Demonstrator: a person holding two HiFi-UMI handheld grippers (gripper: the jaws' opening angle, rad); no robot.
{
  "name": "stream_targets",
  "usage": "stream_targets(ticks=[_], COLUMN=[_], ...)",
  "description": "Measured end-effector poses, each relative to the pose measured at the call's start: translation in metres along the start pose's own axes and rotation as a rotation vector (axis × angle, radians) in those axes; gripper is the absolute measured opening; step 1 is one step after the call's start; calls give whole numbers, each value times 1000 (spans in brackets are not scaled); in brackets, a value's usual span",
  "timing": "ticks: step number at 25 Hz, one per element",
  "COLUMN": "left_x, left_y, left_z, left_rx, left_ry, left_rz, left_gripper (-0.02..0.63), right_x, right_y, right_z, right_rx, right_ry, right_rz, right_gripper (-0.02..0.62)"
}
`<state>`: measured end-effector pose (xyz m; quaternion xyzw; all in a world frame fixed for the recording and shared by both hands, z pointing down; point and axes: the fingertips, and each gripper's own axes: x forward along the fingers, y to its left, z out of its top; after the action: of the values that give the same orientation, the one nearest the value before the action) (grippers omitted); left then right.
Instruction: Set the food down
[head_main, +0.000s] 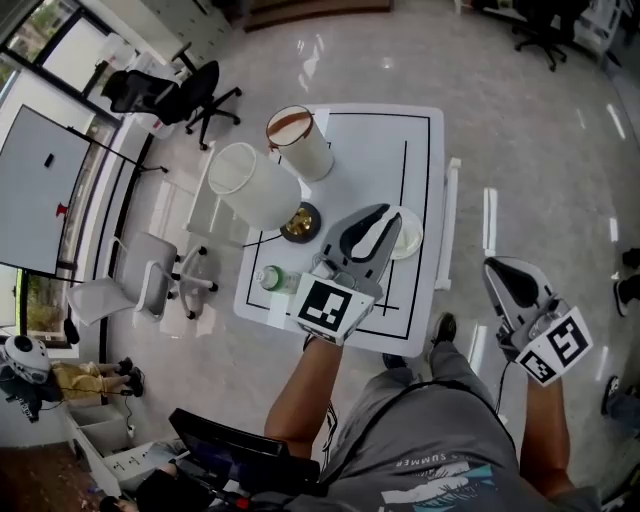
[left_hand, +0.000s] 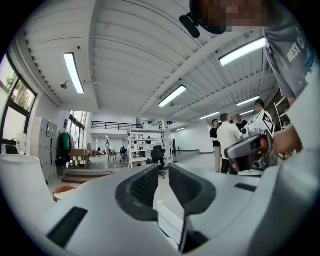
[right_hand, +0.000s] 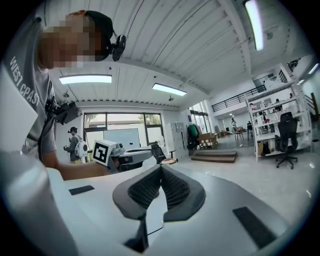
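Glossy grey floor (head_main: 520, 150) is seen all round a white tabletop (head_main: 380, 140) marked with black lines. The left tongs (head_main: 378, 222) are held over the near part of this tabletop, above a white plate (head_main: 412, 240) whose rim shows on their right side. In the left gripper view the left tongs (left_hand: 164, 169) are shown with the jaws parted by a narrow gap, and nothing is held between them. The food (head_main: 299, 220), golden in colour, is found in a dark bowl (head_main: 311, 229) resting on the tabletop just to the left of the left tongs, apart from them. Beyond the bowl, further left and ahead of the left tongs, a large white cylinder (head_main: 252, 185) and a smaller white container with a brown rim (head_main: 300, 142) are seen. A green-capped bottle (head_main: 272, 279) lies beside the left tongs' marker cube (head_main: 329, 306). The right tongs (head_main: 505, 272) are held off the tabletop, over the floor and well to the right of the left tongs; in the right gripper view the right tongs (right_hand: 160, 169) are seen with the tips pressed together, with nothing held.
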<state>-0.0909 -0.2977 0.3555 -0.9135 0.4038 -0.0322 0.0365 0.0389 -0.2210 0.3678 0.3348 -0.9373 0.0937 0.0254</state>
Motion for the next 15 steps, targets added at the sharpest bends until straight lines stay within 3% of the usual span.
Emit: stream_targets(ticks=[15], left_x=[-94], left_y=[0], left_z=[79], left_rx=[-13], left_ry=[-136], left_rz=[35], left_gripper=[64], right_x=[-19], right_y=[40], right_z=[49], right_rx=[-38], right_ry=[-107], right_rz=[39], right_gripper=[6])
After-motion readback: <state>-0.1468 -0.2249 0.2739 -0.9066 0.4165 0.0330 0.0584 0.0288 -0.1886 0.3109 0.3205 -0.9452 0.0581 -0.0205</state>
